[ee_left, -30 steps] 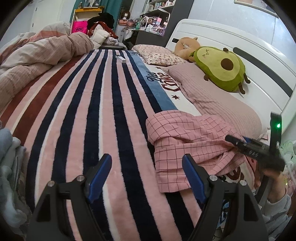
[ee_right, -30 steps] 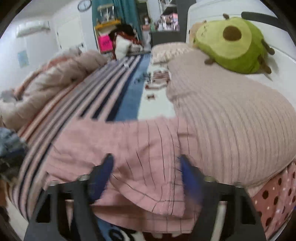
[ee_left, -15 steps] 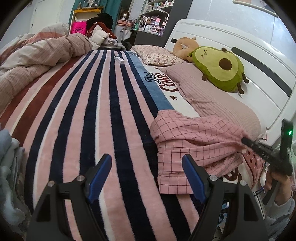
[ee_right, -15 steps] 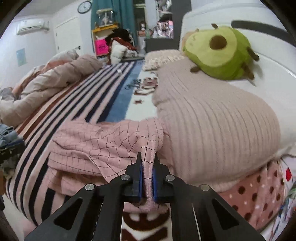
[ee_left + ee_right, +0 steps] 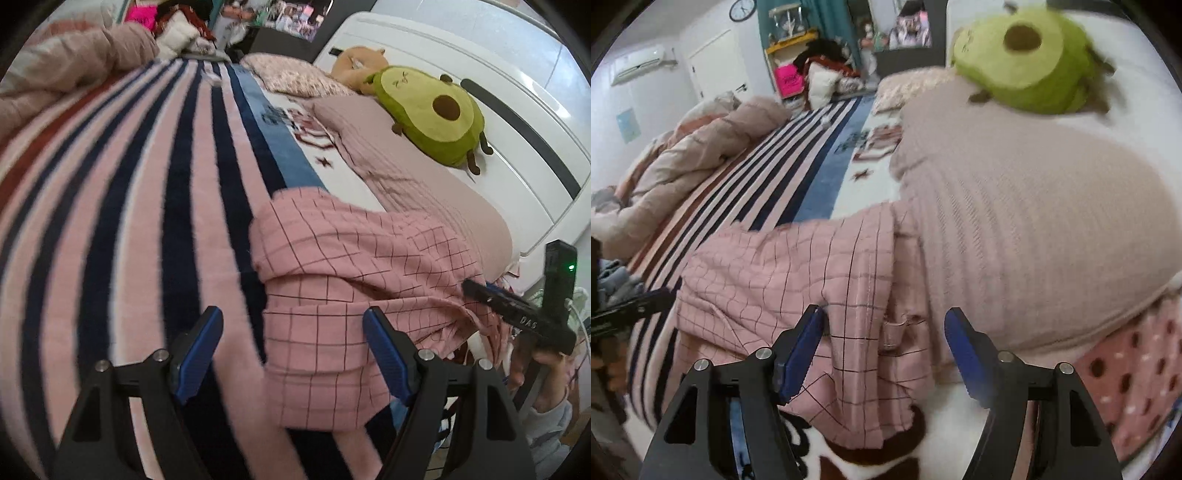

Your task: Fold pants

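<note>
The pink checked pants (image 5: 351, 273) lie bunched near the bed's front edge, partly on the striped blanket (image 5: 110, 206) and against the ribbed pink pillow (image 5: 436, 192). My left gripper (image 5: 291, 350) is open and empty, its right finger over the pants' near edge. My right gripper (image 5: 882, 347) is open, its fingers straddling a fold of the pants (image 5: 798, 273) without holding it. The right gripper also shows in the left wrist view (image 5: 517, 317) at the pants' right end.
A green avocado plush (image 5: 432, 114) lies on the pillow by the white headboard (image 5: 498, 92). A crumpled beige duvet (image 5: 694, 162) lies along the far left side. Blue clothes (image 5: 613, 280) sit at the left edge. Shelves and clutter stand at the far end.
My right gripper was shut on the pants half a second ago and has opened, letting the fabric go. My left gripper has moved right toward the pants.
</note>
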Demonstrator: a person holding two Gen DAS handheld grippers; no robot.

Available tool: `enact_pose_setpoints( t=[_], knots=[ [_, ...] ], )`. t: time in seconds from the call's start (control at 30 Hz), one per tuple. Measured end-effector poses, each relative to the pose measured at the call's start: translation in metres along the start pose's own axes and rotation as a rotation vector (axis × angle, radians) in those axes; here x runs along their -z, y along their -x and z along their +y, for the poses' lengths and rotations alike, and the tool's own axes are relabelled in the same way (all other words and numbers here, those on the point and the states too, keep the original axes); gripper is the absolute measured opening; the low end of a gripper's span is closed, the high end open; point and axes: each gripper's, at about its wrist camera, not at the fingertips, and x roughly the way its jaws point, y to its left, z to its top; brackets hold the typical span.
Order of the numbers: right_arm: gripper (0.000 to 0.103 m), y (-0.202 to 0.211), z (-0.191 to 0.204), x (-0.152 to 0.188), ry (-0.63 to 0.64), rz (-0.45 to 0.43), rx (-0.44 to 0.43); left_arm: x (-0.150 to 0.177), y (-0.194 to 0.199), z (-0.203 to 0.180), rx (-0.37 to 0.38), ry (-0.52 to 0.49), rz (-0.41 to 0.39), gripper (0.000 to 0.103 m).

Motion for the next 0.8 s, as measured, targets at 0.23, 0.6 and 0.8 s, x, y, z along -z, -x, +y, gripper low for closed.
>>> enact_pose_setpoints(
  t=[0.23, 0.6, 0.8],
  knots=[
    [0.041, -0.028, -0.004, 0.008, -0.058, 0.050, -0.095, 0.002, -0.045, 0.004, 0.139, 0.084, 0.075, 0.050],
    [0.019, 0.003, 0.041, 0.017, -0.043, 0.018, -0.257, 0.022, 0.032, 0.013, 0.037, 0.080, -0.009, 0.023],
    [0.020, 0.002, 0.099, 0.055, -0.018, 0.099, -0.422, 0.069, 0.111, 0.041, -0.098, 0.115, -0.024, 0.024]
  ],
)
